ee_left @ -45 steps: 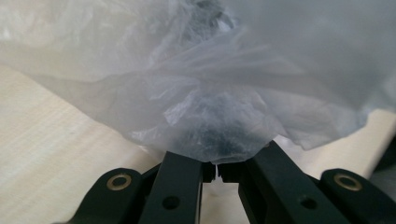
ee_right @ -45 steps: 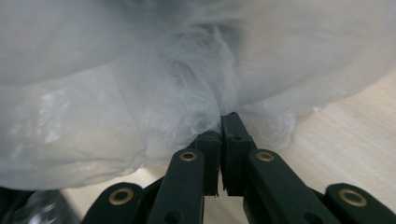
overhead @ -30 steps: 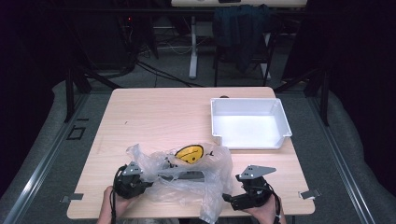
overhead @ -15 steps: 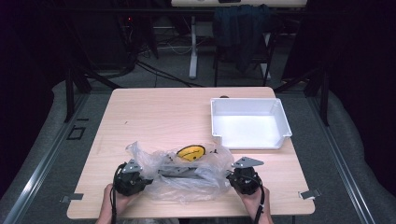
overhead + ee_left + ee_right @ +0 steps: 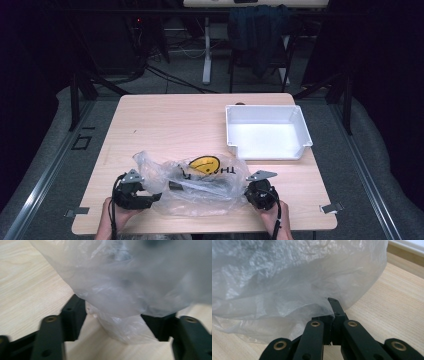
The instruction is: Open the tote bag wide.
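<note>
**Bag stretched left-right between both grippers, tray off to the far right**

Clear plastic bag [image 5: 197, 185] lying crumpled at the near edge of the table [image 5: 165, 125], long axis running left to right, roughly parallel to that edge. Inside: yellow smiley-face item [image 5: 205, 164] near the far side, plus darker contents, too blurred to identify.

Left gripper [image 5: 150, 197] at the bag's left end. Left gripper view: jaws spread wide, a fold of film [image 5: 120, 325] hanging between them, pads not pressed onto it. Straddling, not clamping.

Right gripper [image 5: 248, 192] at the bag's right end. Right gripper view: jaws brought together with bag film [image 5: 319, 307] pinched at the tips. Clamped on the bag.

So only one end secured. Each gripper about equally close to its own end; bag bulk between the two, slightly away from the person.

White tray [image 5: 305, 135] well apart from the bag, beyond and right of it, on the right gripper's side. Likely next: close left on the fold, then lift or pull with both ends held. Risk: thin film slipping out of the left jaws if closed on too little material.
</note>
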